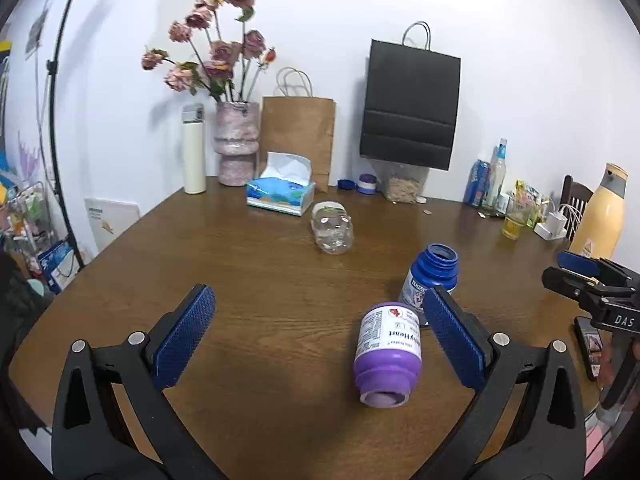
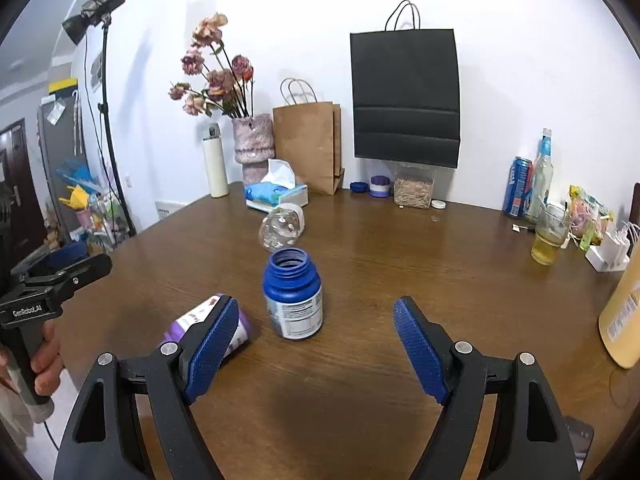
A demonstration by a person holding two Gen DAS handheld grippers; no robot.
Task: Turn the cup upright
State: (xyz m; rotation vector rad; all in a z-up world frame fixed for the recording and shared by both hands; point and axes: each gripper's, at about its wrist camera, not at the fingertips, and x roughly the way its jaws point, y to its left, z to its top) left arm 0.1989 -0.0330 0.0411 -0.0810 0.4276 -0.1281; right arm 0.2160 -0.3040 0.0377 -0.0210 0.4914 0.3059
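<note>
The purple jar (image 1: pixel 387 354) lies on its side on the counter (image 1: pixel 256 280), just beside the upright blue jar (image 1: pixel 430 276), mouth toward the left gripper (image 1: pixel 320 336). Its jaws stand apart around the jar; the right gripper (image 2: pixel 316 348), also apart, is farther.

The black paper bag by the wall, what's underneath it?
Under the black paper bag stands a clear container of tan, grain-like contents, with a small white cap beside it on the table. The bag covers the container's top, so any lid is hidden.
</note>
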